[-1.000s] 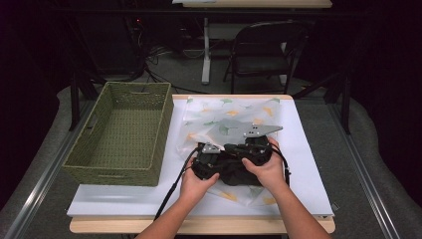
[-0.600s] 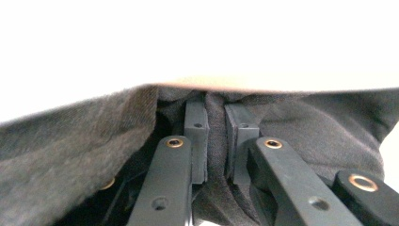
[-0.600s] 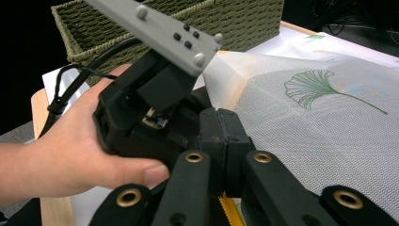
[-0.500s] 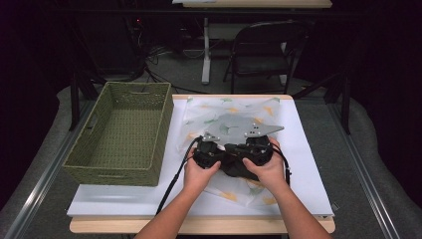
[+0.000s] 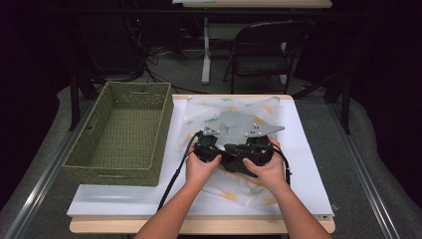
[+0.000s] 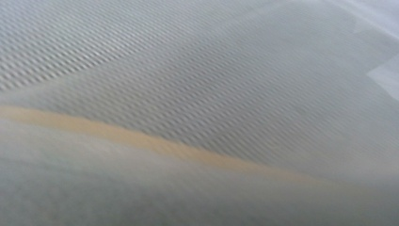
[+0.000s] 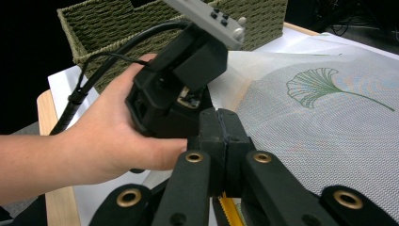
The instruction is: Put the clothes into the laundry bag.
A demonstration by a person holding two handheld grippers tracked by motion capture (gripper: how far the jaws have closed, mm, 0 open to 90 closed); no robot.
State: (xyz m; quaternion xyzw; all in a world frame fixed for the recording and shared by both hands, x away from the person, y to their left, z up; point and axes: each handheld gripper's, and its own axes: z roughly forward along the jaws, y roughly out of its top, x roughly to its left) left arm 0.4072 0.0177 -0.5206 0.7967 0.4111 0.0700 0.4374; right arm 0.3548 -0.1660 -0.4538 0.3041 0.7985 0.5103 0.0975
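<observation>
A sheer white cloth (image 5: 229,112) printed with green and orange leaves lies spread on the white table cover (image 5: 306,164). Both hands hold their grippers side by side over its middle, nearly touching. My left gripper (image 5: 209,148) sits low on the cloth; its own view is a blurred close-up of the mesh weave (image 6: 197,94), and its jaws are hidden. In the right gripper view my right gripper (image 7: 219,125) has its two black jaws pressed together, pointing at the left gripper (image 7: 179,80) and the hand around it. Whether cloth is pinched between them is hidden. A green leaf print (image 7: 329,87) lies just beyond.
A woven green basket (image 5: 119,167) stands empty at the table's left, close to the cloth's edge. Cables trail from both grippers toward the table's front edge. A folding chair (image 5: 263,50) and another table's leg stand on the floor behind the table.
Both hands and grippers have slid a little away from the person, toward the middle of the cloth, staying close together. The cloth's grey doubled patch has shifted with them.
</observation>
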